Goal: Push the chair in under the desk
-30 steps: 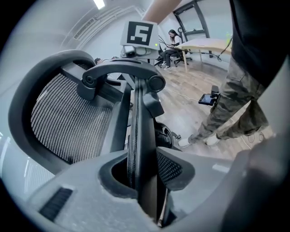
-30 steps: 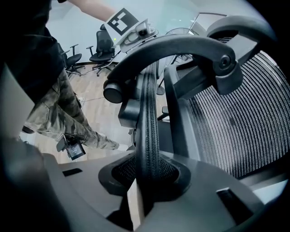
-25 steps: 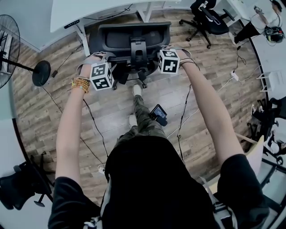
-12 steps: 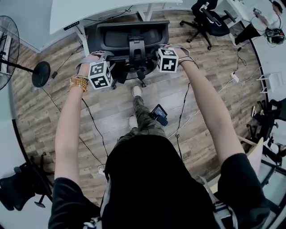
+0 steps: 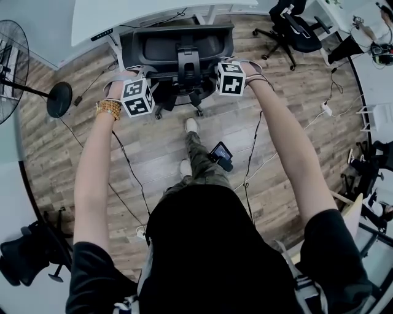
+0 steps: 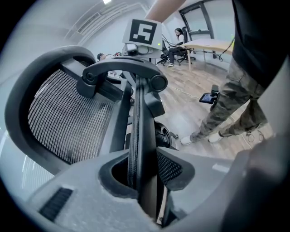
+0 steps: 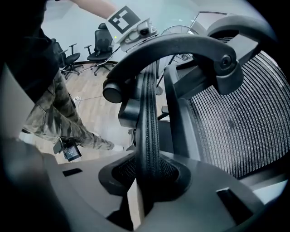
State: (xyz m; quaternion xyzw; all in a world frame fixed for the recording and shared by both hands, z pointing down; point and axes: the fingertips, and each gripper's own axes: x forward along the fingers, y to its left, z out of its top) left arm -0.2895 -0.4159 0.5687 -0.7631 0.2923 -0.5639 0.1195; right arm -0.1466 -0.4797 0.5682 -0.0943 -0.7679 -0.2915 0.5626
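Observation:
A black mesh office chair [image 5: 178,44] stands with its back to me at the edge of the white desk [image 5: 116,17], its seat partly under the top. My left gripper [image 5: 147,83] and right gripper [image 5: 219,72] hold the chair's upper back, one on each side of the centre spine. In the left gripper view the left gripper [image 6: 142,176] is shut on a thin black edge of the chair, with the mesh back [image 6: 63,122] beside it. Seen in the right gripper view, the right gripper [image 7: 147,174] is shut on a ribbed black band of the chair [image 7: 235,122].
A floor fan [image 5: 58,98] stands left of the chair. Another black office chair [image 5: 295,27] is at the far right, and a third [image 5: 24,257] at the near left. Cables [image 5: 126,172] run over the wood floor. The person's feet [image 5: 190,126] are just behind the chair.
The chair and both grippers have moved a little toward the desk. Both grips stay as they were.

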